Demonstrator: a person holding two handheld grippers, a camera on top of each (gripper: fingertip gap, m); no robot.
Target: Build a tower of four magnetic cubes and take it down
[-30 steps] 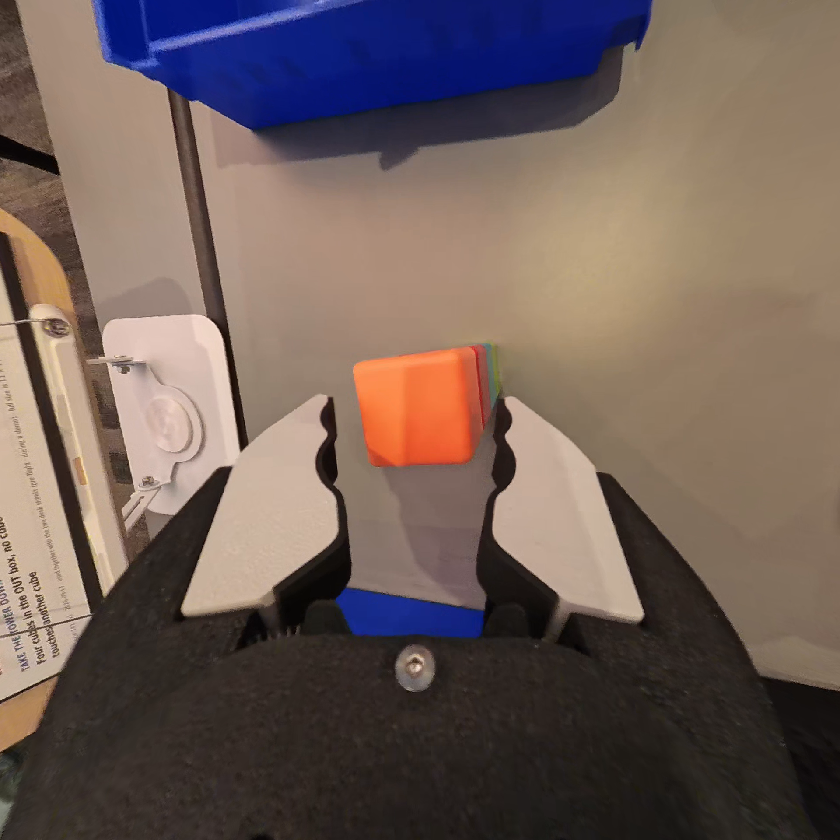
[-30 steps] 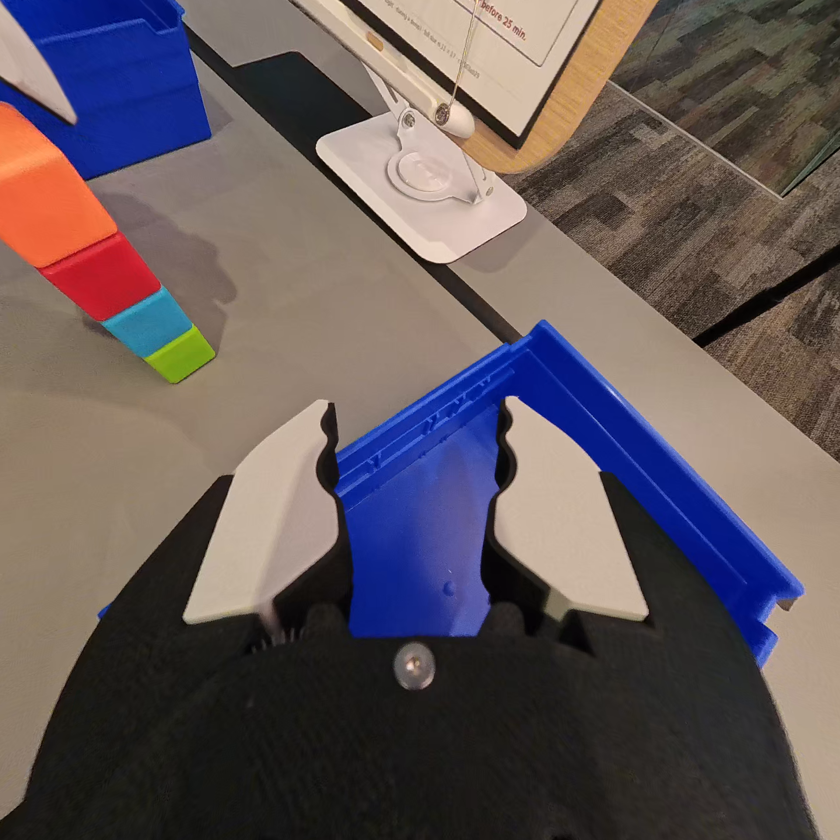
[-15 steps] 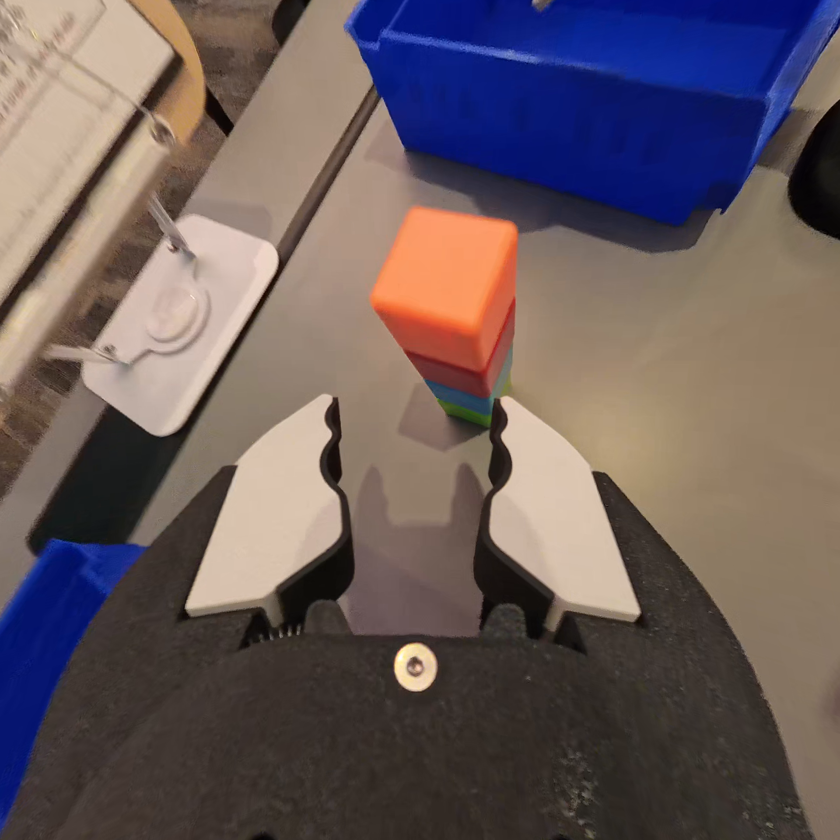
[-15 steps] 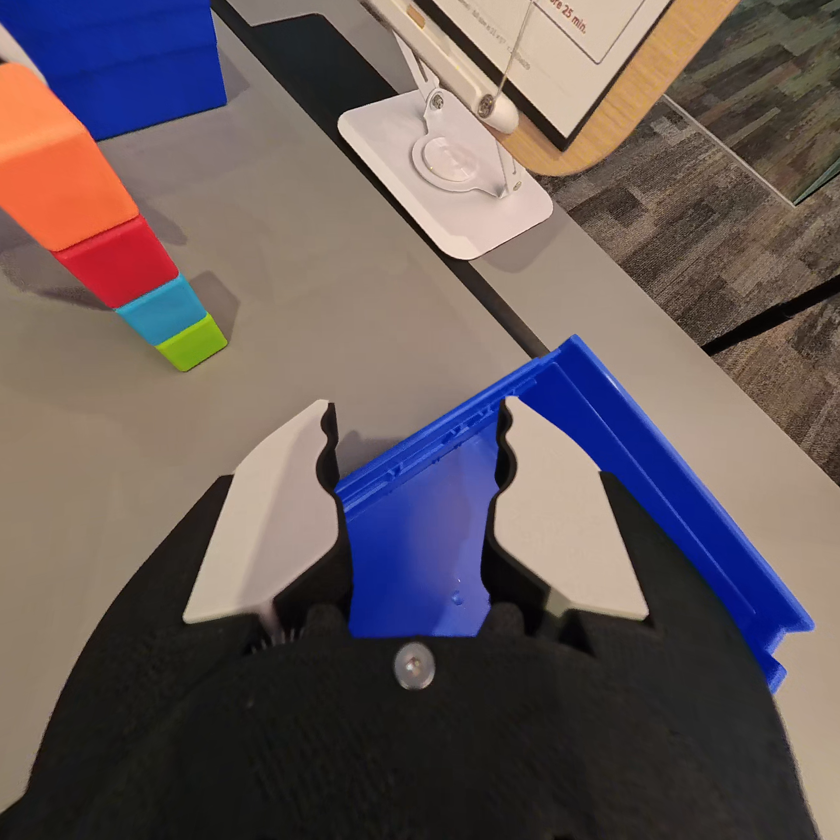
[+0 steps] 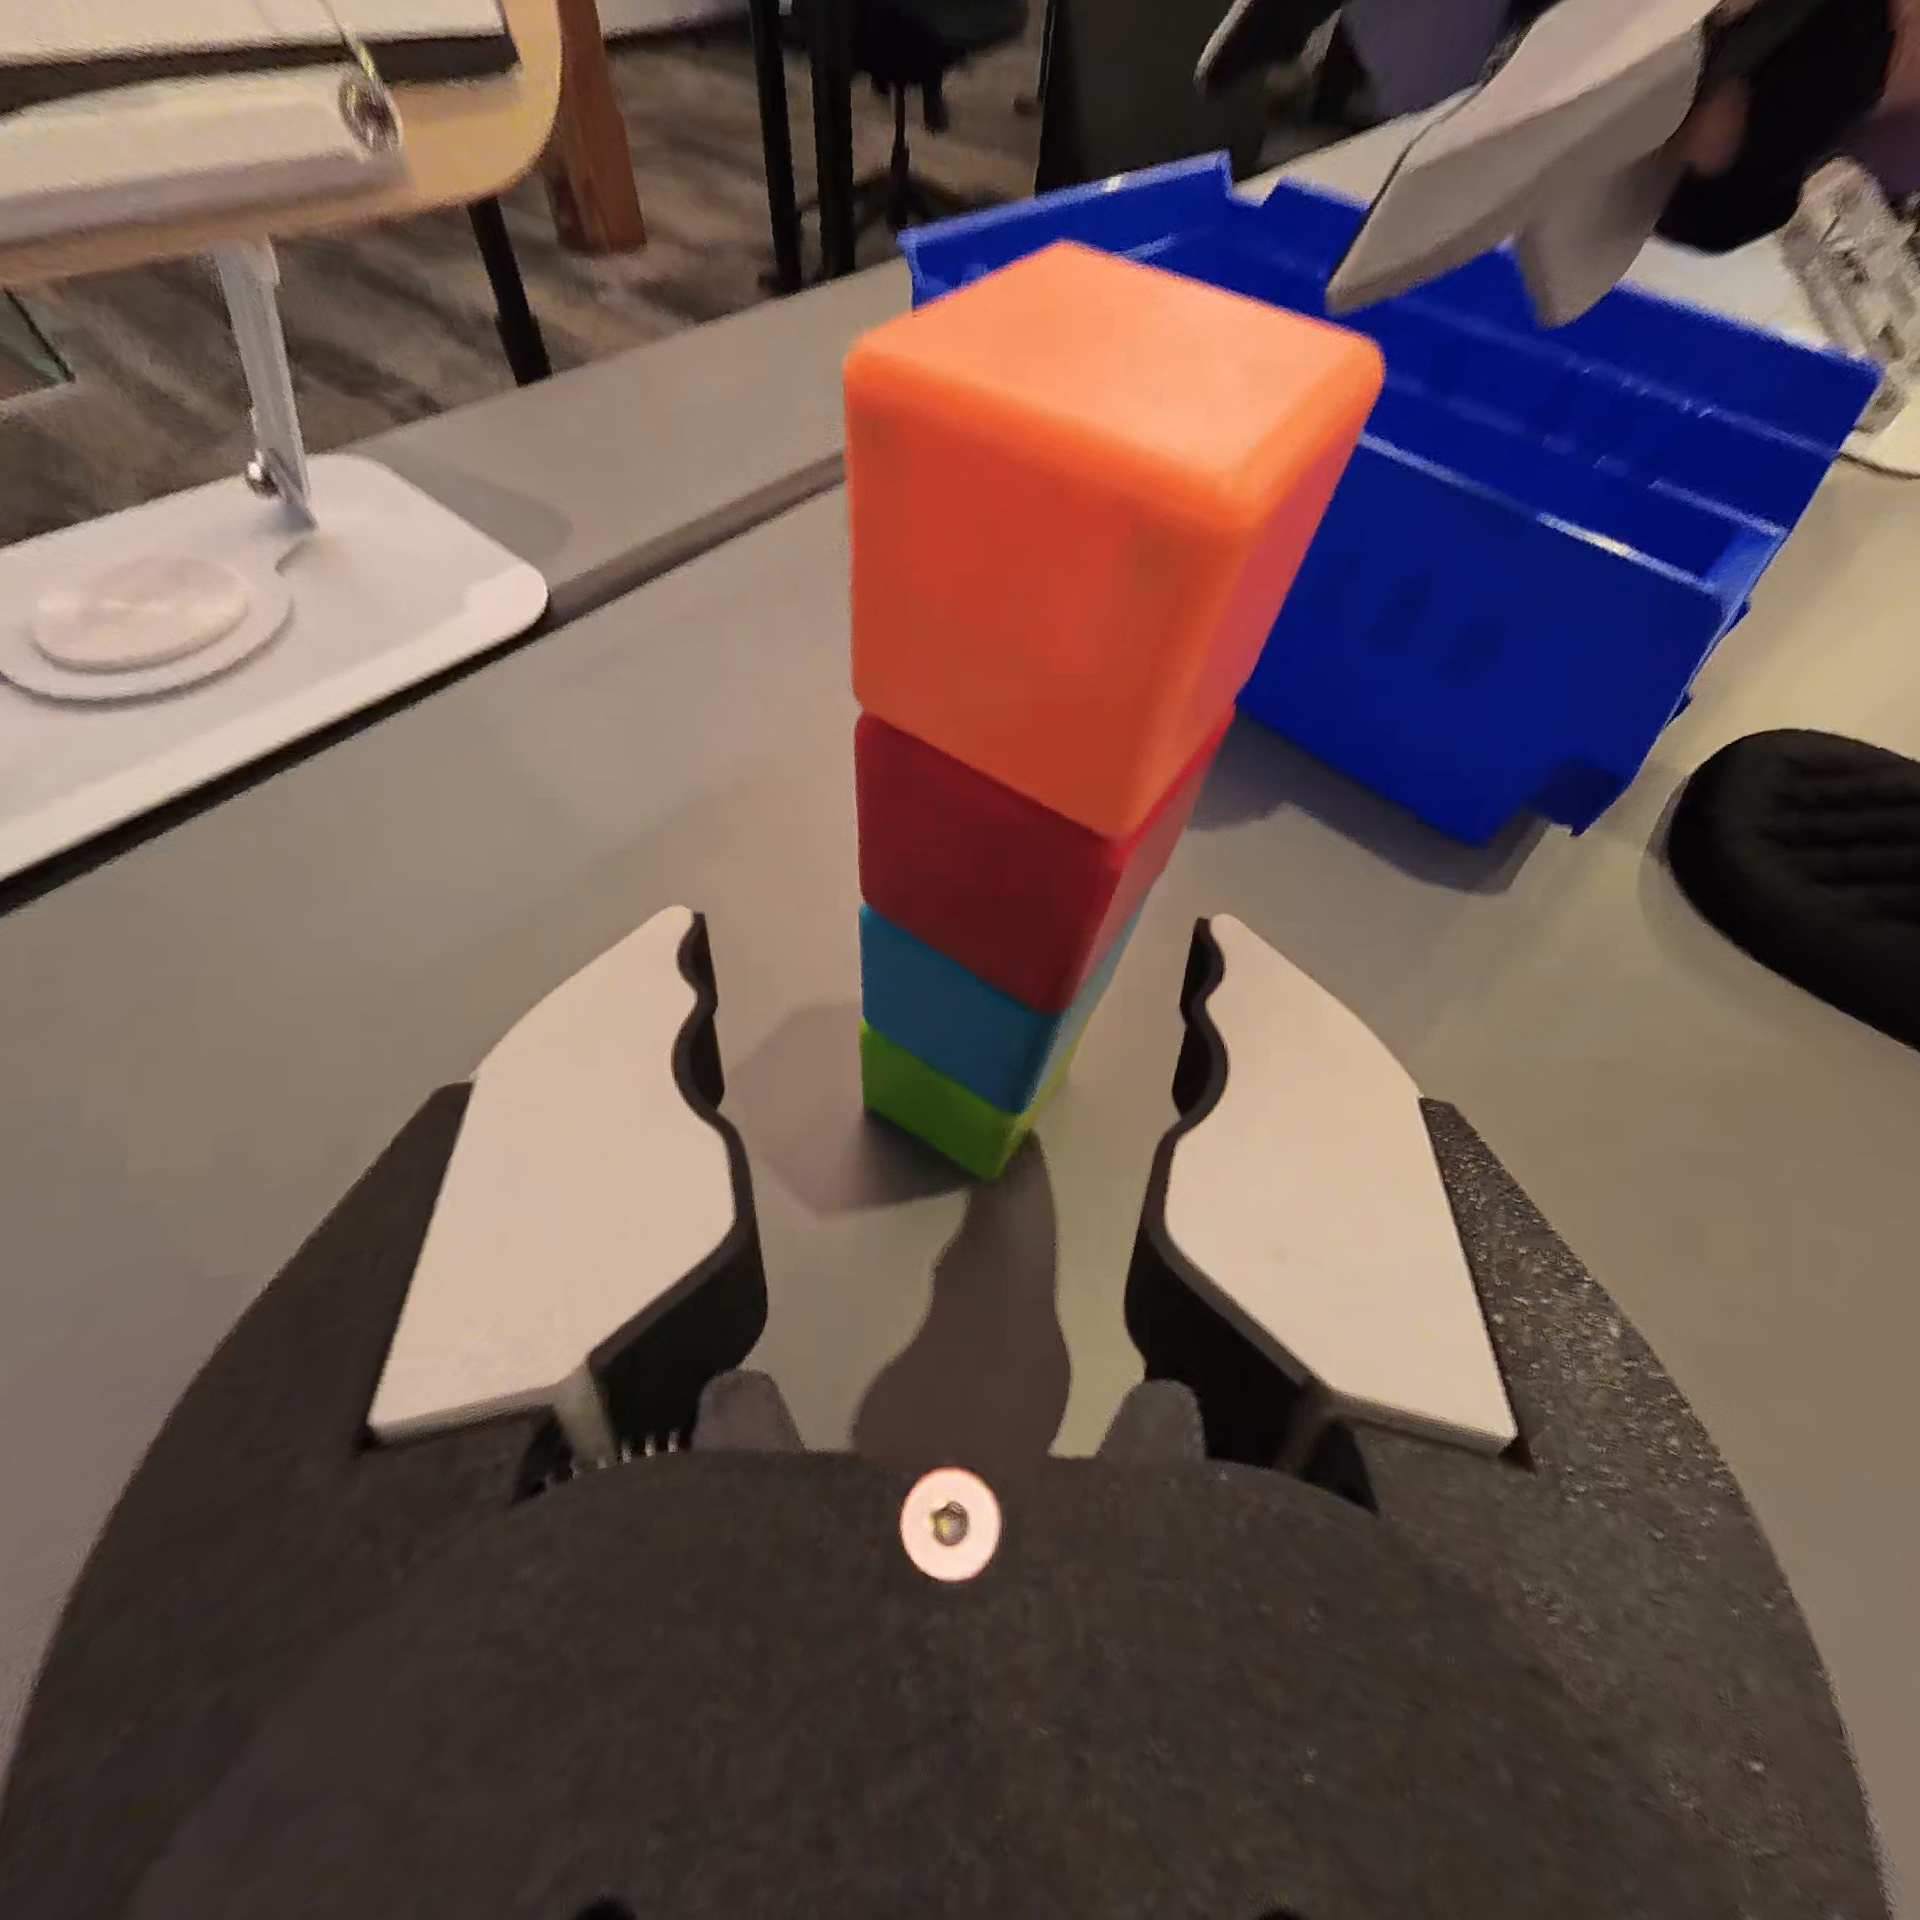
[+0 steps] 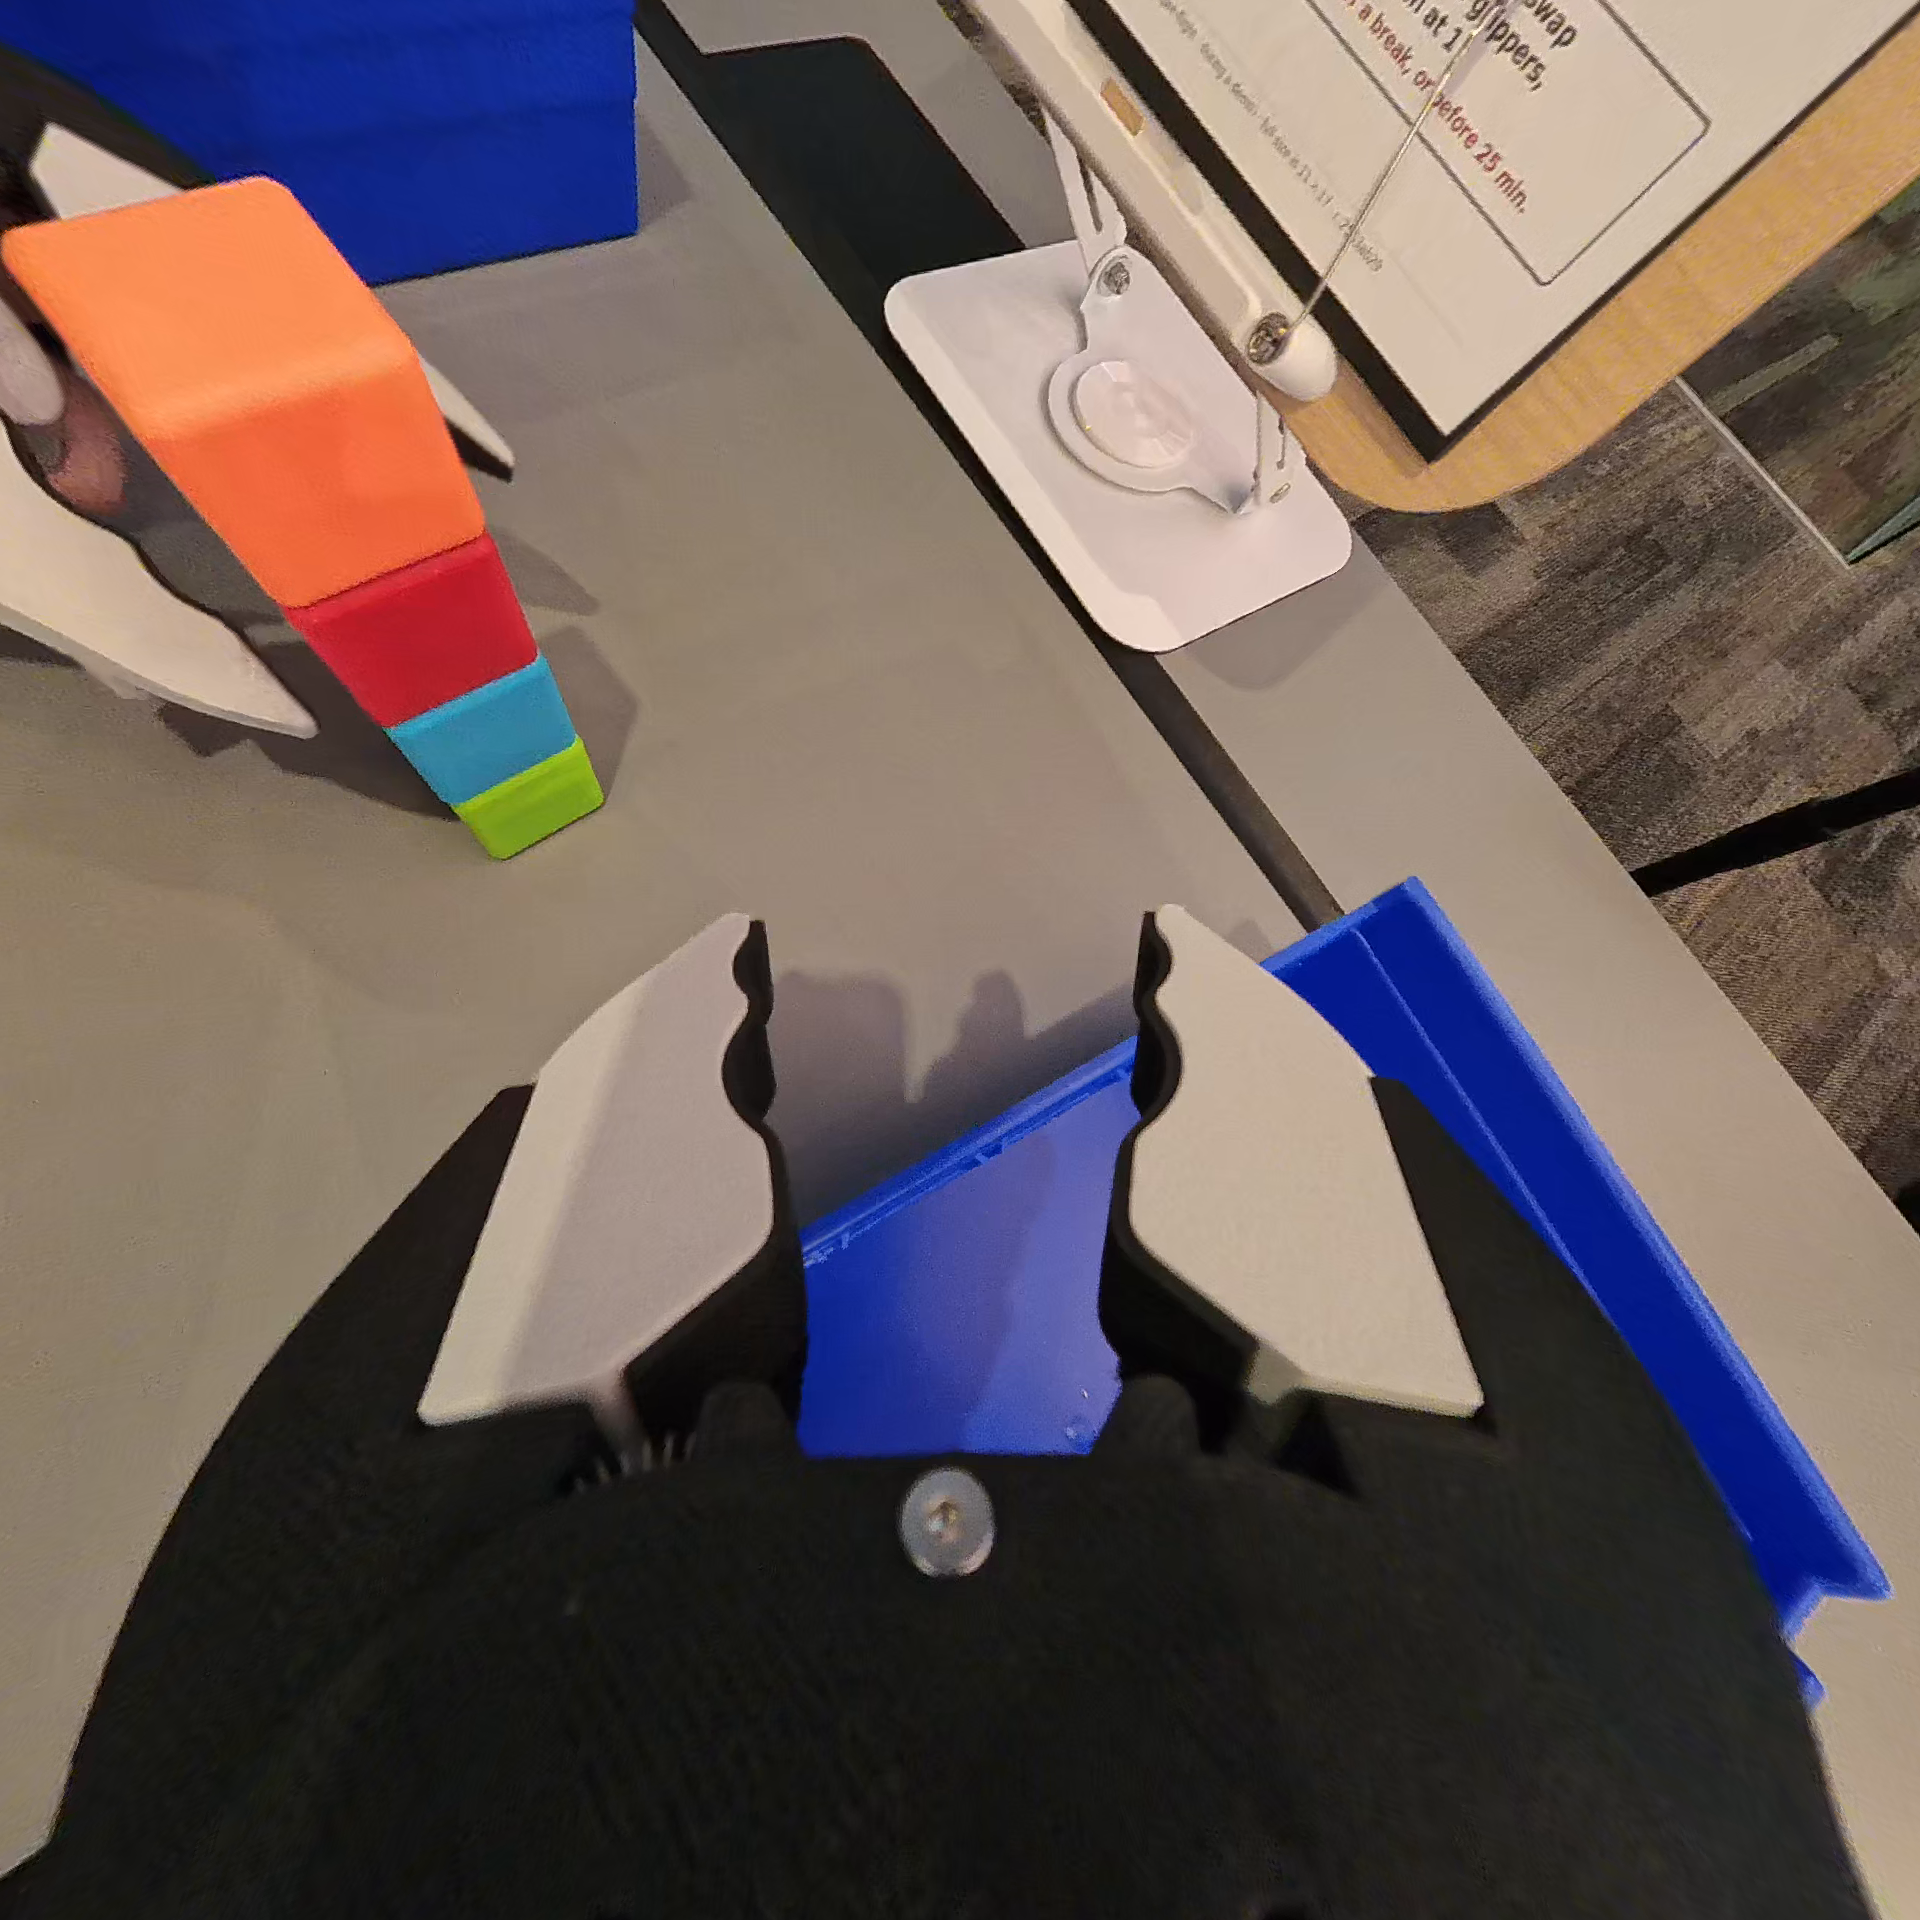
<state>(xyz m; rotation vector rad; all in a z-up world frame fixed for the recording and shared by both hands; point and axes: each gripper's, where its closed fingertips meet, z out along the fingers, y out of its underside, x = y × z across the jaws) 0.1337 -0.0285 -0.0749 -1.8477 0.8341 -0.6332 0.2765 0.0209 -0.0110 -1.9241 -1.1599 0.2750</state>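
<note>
Four cubes stand stacked in one tower on the grey table (image 5: 312, 987): green cube (image 5: 940, 1117) at the bottom, then light-blue cube (image 5: 940, 1003), red cube (image 5: 966, 873), orange cube (image 5: 1049, 540) on top. Sides line up, tower upright, nothing gripping it.

Left gripper (image 5: 948, 1018) sits low, right in front of the tower, jaws apart w/ nothing between the pads; the lower cubes show through the gap, just beyond the tips. Can't tell if any fingertip touches the green one. From the right wrist view its grey fingers (image 6: 156, 644) show on either side of the tower, level w/ the orange and red cubes.

Right gripper (image 6: 951, 987) hangs over the near corner of a blue bin (image 6: 1538, 1195), jaws apart, empty, well apart from the tower. In the left view its fingertips appear top right, above the bin.

A second blue bin (image 6: 416, 135) sits behind the tower in the right view. A white stand base (image 6: 1039, 436) w/ a metal hinge holds a printed board (image 6: 1507, 135) near the table edge, beside a dark seam in the tabletop. A black rounded object (image 5: 1808, 862) lies on the table to the right of the tower; blurred, can't tell what it is.
</note>
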